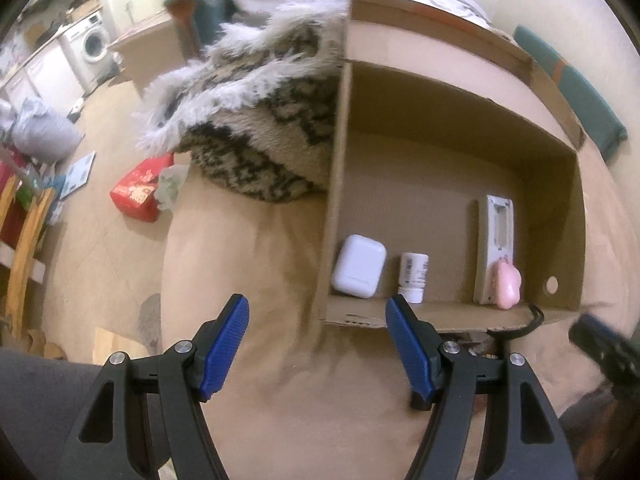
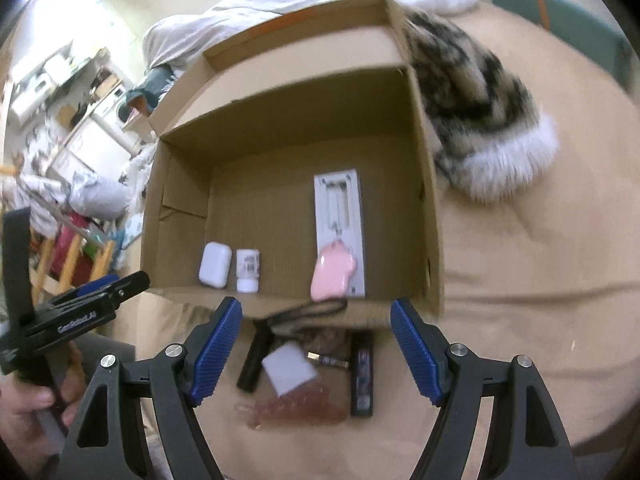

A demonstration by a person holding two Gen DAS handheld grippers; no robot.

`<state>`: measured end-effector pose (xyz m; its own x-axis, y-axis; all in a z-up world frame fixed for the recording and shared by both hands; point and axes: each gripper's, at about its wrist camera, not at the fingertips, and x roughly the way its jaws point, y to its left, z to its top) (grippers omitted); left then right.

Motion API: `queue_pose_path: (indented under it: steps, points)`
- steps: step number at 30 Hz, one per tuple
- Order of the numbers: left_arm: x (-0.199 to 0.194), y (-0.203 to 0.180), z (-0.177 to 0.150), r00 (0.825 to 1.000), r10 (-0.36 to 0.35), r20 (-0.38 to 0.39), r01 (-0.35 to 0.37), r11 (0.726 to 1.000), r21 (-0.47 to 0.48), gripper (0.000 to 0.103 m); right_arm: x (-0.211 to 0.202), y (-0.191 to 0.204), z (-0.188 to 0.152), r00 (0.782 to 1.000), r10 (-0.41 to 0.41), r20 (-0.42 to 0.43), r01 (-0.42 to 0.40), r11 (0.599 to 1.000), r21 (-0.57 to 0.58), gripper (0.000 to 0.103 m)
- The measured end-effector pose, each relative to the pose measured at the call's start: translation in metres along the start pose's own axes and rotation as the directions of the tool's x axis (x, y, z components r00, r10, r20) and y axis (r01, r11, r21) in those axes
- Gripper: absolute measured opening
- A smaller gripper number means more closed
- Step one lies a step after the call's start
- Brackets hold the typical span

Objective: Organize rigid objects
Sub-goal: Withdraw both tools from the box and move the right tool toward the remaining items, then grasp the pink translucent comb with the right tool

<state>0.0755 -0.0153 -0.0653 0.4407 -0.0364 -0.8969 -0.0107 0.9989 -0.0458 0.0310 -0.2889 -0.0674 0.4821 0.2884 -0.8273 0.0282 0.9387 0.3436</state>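
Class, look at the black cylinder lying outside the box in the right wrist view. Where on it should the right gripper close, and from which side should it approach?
Grip the black cylinder near its lower end, coming from above with the right gripper, fingers across its width. It lies flat on the bedding, its cord at the upper end and the white block close on its right, so the lower end looks freest.
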Motion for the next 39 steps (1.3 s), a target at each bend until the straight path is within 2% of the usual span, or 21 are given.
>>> queue_pose_path:
  steps: [4,7,10,14,17,19,20,22,25,26,28,31,35,39]
  points:
    - [0.001,0.007,0.001,1.000,0.005,-0.006,-0.005,0.999,-0.047,0.068,0.002,-0.012,-0.013,0.999,0.017,-0.037,-0.014,0.998,0.069,0.081]
    - [0.003,0.007,0.001,1.000,-0.020,-0.023,0.019,0.998,-0.066,0.068,0.014,-0.022,-0.022,0.994,0.031,-0.102,-0.018,0.991,0.129,0.081]
    - [0.001,0.005,0.000,0.999,-0.030,-0.021,0.028,0.998,-0.062,0.068,0.037,-0.023,-0.032,0.979,0.023,-0.203,0.010,0.987,0.158,0.081]
    - [0.001,0.003,0.001,0.999,-0.035,-0.025,0.033,0.998,-0.053,0.068,0.063,-0.019,-0.039,0.951,-0.021,-0.309,0.064,0.989,0.130,0.081]
    - [0.003,0.003,0.000,0.999,-0.039,-0.035,0.036,0.998,-0.059,0.068,0.073,-0.013,-0.050,0.926,0.083,-0.368,-0.009,0.980,0.199,0.081]
    - [0.004,0.003,0.000,0.998,-0.045,-0.042,0.042,0.997,-0.062,0.068,0.079,-0.004,-0.062,0.913,0.123,-0.388,-0.038,0.975,0.219,0.081]
    - [0.004,0.004,0.000,0.998,-0.048,-0.044,0.045,0.997,-0.066,0.068,0.082,0.003,-0.066,0.914,0.104,-0.393,-0.032,0.982,0.184,0.081]
    - [0.005,0.004,0.001,0.998,-0.052,-0.048,0.048,0.996,-0.075,0.068,0.086,0.025,-0.069,0.914,-0.006,-0.406,0.016,1.000,0.021,0.081]
    - [0.006,0.003,0.001,0.996,-0.064,-0.055,0.059,0.995,-0.082,0.068,0.092,0.051,-0.073,0.904,-0.132,-0.406,0.054,0.979,-0.197,0.083]
    - [0.006,0.003,0.001,0.996,-0.067,-0.056,0.063,0.995,-0.082,0.068,0.095,0.056,-0.076,0.901,-0.146,-0.409,0.053,0.972,-0.231,0.088]
    - [0.006,0.002,0.001,0.996,-0.067,-0.055,0.062,0.995,-0.077,0.068,0.100,0.065,-0.083,0.895,-0.172,-0.412,0.057,0.960,-0.275,0.097]
    - [0.008,0.001,0.001,0.996,-0.065,-0.060,0.060,0.995,-0.080,0.068,0.112,0.079,-0.090,0.890,-0.254,-0.379,0.111,0.926,-0.362,0.100]
    - [0.012,-0.002,-0.001,0.996,-0.056,-0.067,0.051,0.996,-0.069,0.068,0.128,0.083,-0.089,0.886,-0.269,-0.378,0.137,0.930,-0.341,0.102]
    - [0.014,-0.007,-0.004,0.995,-0.055,-0.079,0.052,0.998,-0.044,0.068,0.128,0.088,-0.087,0.895,-0.267,-0.358,0.141,0.929,-0.341,0.101]
